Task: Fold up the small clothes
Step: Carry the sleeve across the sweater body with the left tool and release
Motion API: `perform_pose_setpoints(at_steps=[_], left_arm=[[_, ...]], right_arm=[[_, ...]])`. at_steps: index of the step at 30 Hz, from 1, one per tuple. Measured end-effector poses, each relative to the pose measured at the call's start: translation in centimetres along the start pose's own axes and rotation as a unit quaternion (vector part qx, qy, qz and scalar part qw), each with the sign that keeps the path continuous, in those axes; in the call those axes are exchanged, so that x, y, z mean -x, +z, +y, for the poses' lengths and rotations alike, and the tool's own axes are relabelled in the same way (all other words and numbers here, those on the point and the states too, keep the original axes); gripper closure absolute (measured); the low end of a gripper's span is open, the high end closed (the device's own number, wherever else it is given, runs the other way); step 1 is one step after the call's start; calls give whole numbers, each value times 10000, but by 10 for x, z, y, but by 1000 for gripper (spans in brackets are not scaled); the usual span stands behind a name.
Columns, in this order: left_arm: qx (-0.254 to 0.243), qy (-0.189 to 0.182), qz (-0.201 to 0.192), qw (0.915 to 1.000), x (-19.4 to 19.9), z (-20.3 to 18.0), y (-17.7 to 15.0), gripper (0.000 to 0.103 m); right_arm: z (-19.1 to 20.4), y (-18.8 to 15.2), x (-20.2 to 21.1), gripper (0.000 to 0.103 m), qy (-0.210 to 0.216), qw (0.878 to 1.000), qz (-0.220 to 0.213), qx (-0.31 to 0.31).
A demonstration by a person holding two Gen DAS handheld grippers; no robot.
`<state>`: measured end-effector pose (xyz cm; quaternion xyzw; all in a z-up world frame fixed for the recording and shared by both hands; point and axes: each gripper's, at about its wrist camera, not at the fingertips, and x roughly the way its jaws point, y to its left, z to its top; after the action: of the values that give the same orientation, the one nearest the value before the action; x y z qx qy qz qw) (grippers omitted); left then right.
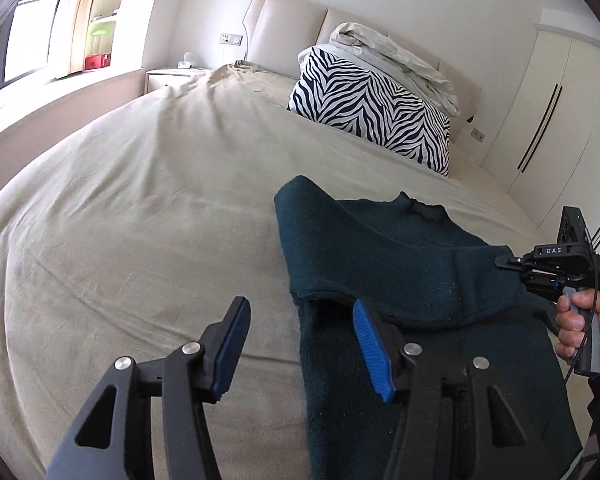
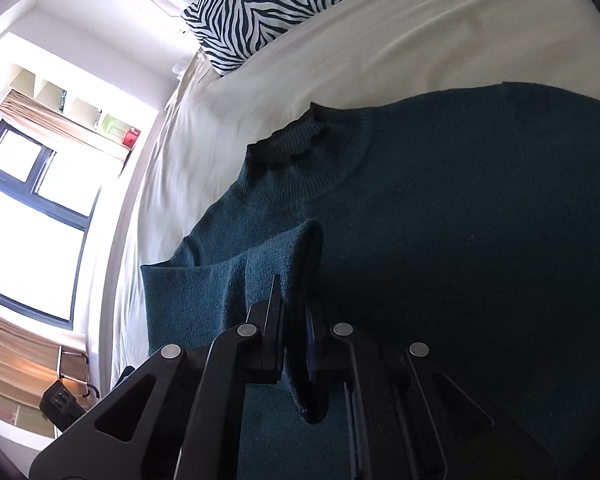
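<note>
A dark teal knit sweater (image 1: 380, 256) lies on the beige bed sheet (image 1: 140, 220), collar toward the headboard, one sleeve folded across the body. My left gripper (image 1: 300, 344) is open and empty; its right finger rests over the sweater's left edge, its left finger over bare sheet. My right gripper (image 1: 504, 261) is at the sweater's right side. In the right wrist view the right gripper (image 2: 294, 320) is shut on a fold of the sweater's sleeve (image 2: 276, 264), with the sweater body (image 2: 460, 240) spread beyond it.
A zebra-print pillow (image 1: 372, 108) and a bundled pale duvet (image 1: 400, 60) lie at the padded headboard (image 1: 284, 24). A white wardrobe (image 1: 548, 120) stands at the right. A window (image 2: 32, 220) and a nightstand (image 1: 168, 78) are beside the bed.
</note>
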<state>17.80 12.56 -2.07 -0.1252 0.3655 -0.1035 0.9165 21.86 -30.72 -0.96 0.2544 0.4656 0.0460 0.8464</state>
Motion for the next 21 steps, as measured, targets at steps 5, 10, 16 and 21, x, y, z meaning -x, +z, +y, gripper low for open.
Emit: perform_pose_setpoints(at_steps=[5,10,16,21], left_arm=[[482,-349,48,9982,-12,19,27,63],[546,-485,-5,9973,-20,18,48,65],[457,-751,120,9961,-41,5,64,66],[408,-879,435,9943,-76,0,72,70]], right_arm=[[-23,4,-5,96,-291,9996,-68,8],[-30,17,-14,96,-488,9986,-188,-13],[-43,15,-3,96,-507,9983,-201,-187],[-51,15,-20,96,-679,9973,-79,-262]])
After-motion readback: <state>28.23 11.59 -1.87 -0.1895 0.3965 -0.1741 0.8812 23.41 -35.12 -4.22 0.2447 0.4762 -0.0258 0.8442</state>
